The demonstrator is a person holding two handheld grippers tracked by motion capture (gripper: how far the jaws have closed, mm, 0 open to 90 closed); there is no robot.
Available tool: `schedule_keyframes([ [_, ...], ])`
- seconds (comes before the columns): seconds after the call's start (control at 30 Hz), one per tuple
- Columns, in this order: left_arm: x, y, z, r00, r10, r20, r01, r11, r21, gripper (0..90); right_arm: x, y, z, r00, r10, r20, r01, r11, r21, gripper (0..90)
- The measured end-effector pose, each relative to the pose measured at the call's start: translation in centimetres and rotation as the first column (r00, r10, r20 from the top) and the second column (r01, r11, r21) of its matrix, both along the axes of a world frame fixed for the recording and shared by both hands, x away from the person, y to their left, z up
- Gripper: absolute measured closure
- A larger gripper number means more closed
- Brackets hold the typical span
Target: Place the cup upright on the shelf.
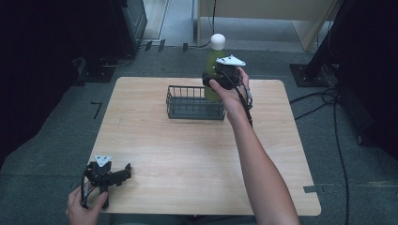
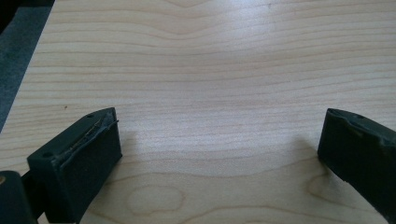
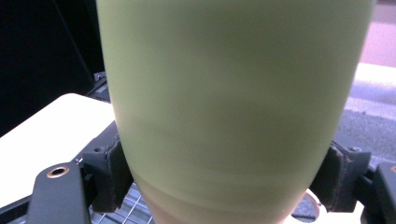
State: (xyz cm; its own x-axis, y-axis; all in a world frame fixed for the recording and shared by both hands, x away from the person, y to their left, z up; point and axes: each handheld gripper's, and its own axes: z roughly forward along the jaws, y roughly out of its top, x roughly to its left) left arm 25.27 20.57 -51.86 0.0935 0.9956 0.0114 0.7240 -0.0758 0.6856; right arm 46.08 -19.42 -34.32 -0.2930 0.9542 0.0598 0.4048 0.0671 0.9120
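A green bottle (image 1: 213,61) with a white cap stands upright over the right end of a dark wire basket (image 1: 187,105) at the far side of the table. My right gripper (image 1: 217,78) is shut on the bottle's lower body; in the right gripper view the green bottle (image 3: 233,107) sits squeezed between both black pads (image 3: 112,175). The bottle's base is hidden behind the basket wall and the hand. My left gripper (image 1: 123,174) rests at the near left corner of the table, open, with bare wood between its jaws (image 2: 219,154).
The wooden table (image 1: 187,154) is bare between the basket and the near edge. Dark equipment and cables lie on the grey floor to the left, right and behind the table.
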Motion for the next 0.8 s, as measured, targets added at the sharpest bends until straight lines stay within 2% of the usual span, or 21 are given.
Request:
schedule_keyframes([
  [0.4,0.0,0.0,0.0,1.0,0.0,0.0,0.0,1.0,0.0,0.0,0.8,0.6,-3.4,0.9988,0.008,-0.047,-0.011,0.999,-0.045,20.5],
  [0.7,0.0,0.0,0.0,1.0,0.0,0.0,0.0,1.0,0.0,0.0,0.7,0.3,-4.3,0.9987,0.005,-0.051,-0.008,0.998,-0.057,20.4],
  [0.8,0.0,0.0,0.0,1.0,0.0,0.0,0.0,1.0,0.0,0.0,0.7,-0.1,-4.5,0.9987,0.003,-0.05,-0.005,0.999,-0.04,20.4],
])
